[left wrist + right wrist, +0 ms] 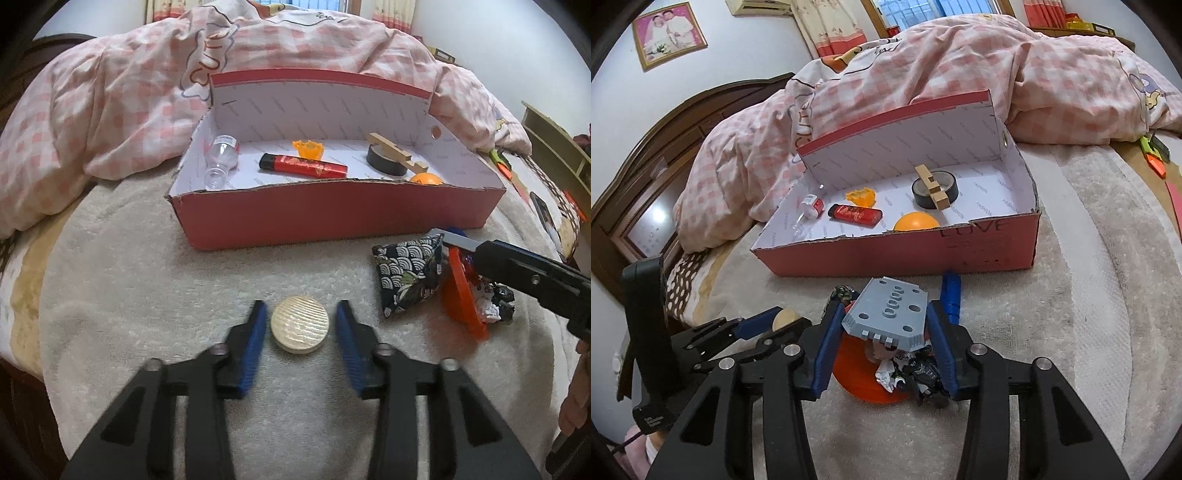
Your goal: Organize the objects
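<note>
Left wrist view: my left gripper (301,325) stands apart around a pale ribbed disc (300,325); my right gripper (884,325) clamps a grey holed plate (886,314).

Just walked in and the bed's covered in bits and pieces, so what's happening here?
A person is tidying small things into the red box on the bed, a gripper in each hand. The left gripper straddles a round wooden disc, pads not yet pressing. The right gripper grips a grey plastic plate. A lighter, tape roll and orange ball are already inside.

Disc (299,325) before box (332,218)
</note>
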Available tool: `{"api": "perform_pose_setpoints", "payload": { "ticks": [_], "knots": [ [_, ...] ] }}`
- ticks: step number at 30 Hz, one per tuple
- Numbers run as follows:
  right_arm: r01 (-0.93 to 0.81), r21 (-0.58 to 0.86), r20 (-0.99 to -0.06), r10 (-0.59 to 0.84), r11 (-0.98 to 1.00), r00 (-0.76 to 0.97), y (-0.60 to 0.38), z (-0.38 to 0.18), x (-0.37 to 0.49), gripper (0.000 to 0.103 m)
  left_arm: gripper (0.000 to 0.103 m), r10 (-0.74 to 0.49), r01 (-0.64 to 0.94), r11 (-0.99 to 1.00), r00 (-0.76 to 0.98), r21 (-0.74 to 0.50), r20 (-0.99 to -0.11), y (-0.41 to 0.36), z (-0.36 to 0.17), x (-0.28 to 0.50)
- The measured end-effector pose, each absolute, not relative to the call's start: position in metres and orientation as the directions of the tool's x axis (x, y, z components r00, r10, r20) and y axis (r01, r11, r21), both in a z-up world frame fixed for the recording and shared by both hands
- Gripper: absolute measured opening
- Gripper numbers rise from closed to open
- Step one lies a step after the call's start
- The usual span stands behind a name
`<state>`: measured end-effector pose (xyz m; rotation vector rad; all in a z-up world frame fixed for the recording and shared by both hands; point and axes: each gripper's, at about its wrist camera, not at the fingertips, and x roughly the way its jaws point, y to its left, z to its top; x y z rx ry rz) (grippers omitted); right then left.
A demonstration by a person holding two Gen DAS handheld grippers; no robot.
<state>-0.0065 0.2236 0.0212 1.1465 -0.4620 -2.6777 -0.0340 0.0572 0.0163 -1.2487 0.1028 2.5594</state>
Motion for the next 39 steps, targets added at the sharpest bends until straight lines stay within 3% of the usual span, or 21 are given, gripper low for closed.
{"api": "perform_pose_setpoints", "payload": {
  "ticks": [39],
  "knots": [
    [0.134,0.344,-0.566,-0.319,-0.929,-0.76,0.225,0.068,0.026,0.046,0.031,0.253,-0.251,-0.962,-0.664,-0.11,-0.704,0.04,0.073,-0.016]
  ]
}}
